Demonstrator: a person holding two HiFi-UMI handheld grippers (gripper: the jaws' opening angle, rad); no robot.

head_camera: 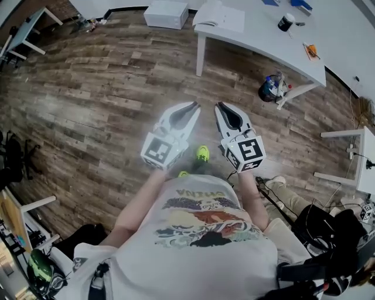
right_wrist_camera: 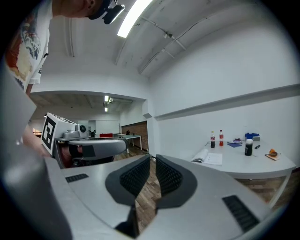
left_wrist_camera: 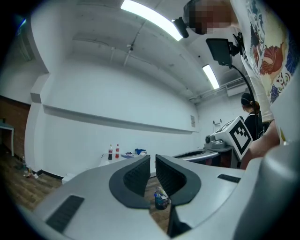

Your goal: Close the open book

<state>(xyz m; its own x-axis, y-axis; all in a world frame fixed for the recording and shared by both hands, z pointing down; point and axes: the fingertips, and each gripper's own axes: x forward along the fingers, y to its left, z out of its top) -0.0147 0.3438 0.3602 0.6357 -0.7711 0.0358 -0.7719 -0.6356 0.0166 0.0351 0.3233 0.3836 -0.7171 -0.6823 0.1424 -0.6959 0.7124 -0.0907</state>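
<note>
The open book [head_camera: 220, 16] lies with white pages spread at the near left end of a white table [head_camera: 263, 42], far ahead of me across the wooden floor. In the right gripper view the book [right_wrist_camera: 208, 158] lies on the table's [right_wrist_camera: 248, 165] left end. I hold both grippers side by side at chest height, pointing level toward the table. My left gripper [head_camera: 195, 107] [left_wrist_camera: 153, 160] is shut with nothing between its pads. My right gripper [head_camera: 220, 107] [right_wrist_camera: 153, 160] is also shut and empty. Neither is near the book.
On the table stand a black cup [head_camera: 286, 22], two bottles [right_wrist_camera: 216, 138] and a small orange item [head_camera: 311, 51]. A bin with bottles [head_camera: 272, 88] sits by the table leg. A white box [head_camera: 166, 13] rests on the floor, with another white desk [head_camera: 363, 158] at right.
</note>
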